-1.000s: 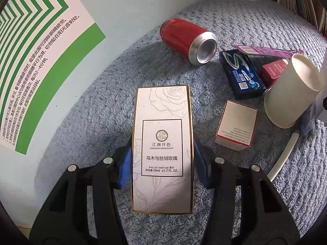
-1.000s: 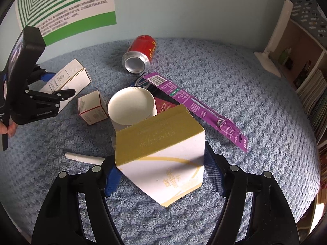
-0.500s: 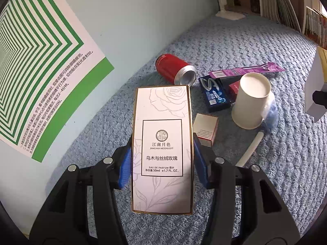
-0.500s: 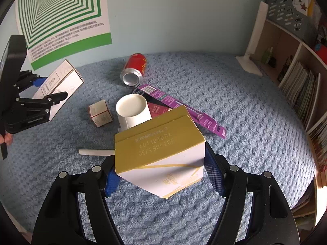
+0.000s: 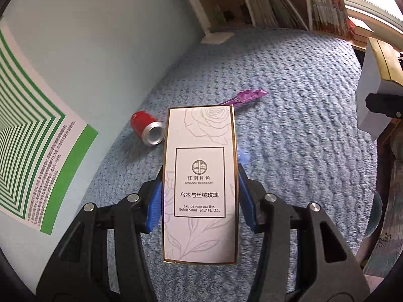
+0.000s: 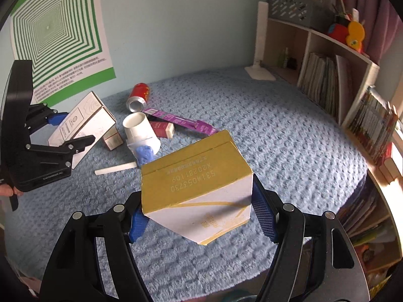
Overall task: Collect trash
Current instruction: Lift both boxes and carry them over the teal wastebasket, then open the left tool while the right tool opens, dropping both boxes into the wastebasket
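Observation:
My left gripper [image 5: 200, 198] is shut on a tall white perfume box [image 5: 200, 183] with gold edges, held well above the blue mat; it also shows in the right wrist view [image 6: 83, 123]. My right gripper [image 6: 201, 214] is shut on a white and gold carton [image 6: 199, 188], held tilted above the mat; the carton shows at the right edge of the left wrist view [image 5: 375, 88]. On the mat lie a red can [image 6: 138, 97], a white paper cup [image 6: 141, 130], a purple wrapper [image 6: 181, 122], a small red-edged box [image 6: 113, 139] and a white stick [image 6: 115, 168].
The blue textured mat [image 6: 252, 130] covers the table. A green striped poster [image 6: 55, 37] hangs on the wall at the left. A white lamp base [image 6: 259, 73] and bookshelves [image 6: 327, 80] stand at the right. A crumpled blue scrap [image 6: 144, 153] lies by the cup.
Both grippers have risen and drawn back with their boxes, so the trash on the mat looks smaller and farther away. The grips have not changed.

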